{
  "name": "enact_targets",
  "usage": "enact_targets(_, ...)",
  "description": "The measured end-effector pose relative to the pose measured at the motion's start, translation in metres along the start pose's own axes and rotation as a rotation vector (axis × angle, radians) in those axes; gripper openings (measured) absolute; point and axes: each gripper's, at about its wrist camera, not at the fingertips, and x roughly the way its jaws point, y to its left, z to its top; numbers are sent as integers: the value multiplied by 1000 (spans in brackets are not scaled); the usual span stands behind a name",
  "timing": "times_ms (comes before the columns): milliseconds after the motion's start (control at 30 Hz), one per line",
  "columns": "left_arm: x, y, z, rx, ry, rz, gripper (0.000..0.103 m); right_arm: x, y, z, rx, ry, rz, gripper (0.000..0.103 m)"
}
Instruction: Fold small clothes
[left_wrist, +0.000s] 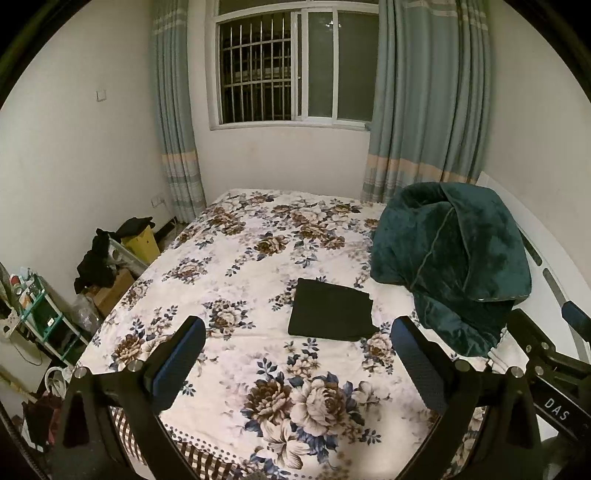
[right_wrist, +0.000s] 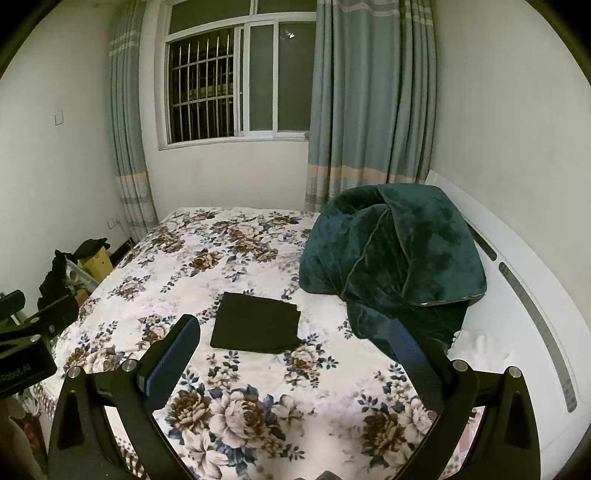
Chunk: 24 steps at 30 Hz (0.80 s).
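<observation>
Presently on the bed (left_wrist: 229, 258), under a floral sheet of brown and blue roses on white:

- Black garment (left_wrist: 331, 311) (right_wrist: 256, 322): folded into a flat rectangle, lying about the middle of the bed, somewhat toward the headboard side. Nothing touches it.
- Dark green plush blanket (left_wrist: 447, 258) (right_wrist: 395, 254): heaped at the headboard edge, just beside the garment but apart from it.
- White headboard (right_wrist: 524, 295): runs along the bed's right-hand edge, with grey slots in it.
- Left gripper (left_wrist: 297, 362): held above the near edge of the bed, blue-padded fingers (left_wrist: 177, 365) spread wide, nothing between them. Its body also shows at the left margin of the right wrist view.
- Right gripper (right_wrist: 295, 363): likewise above the near edge, fingers (right_wrist: 415, 360) wide apart and holding nothing, the garment lying beyond them.

Beyond the far edge: barred window (left_wrist: 295, 66), dark outside, with grey-blue curtains (left_wrist: 424, 103) drawn to either side.

Floor off the bed's left edge: yellow box (left_wrist: 142, 243), black clothes draped over clutter, small green shelf rack (left_wrist: 48, 321).
</observation>
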Motion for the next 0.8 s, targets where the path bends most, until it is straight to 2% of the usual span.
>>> enact_targets(800, -3, -5, 1, 6, -5, -7, 103, -3, 4, 3, -7, -7, -2, 103)
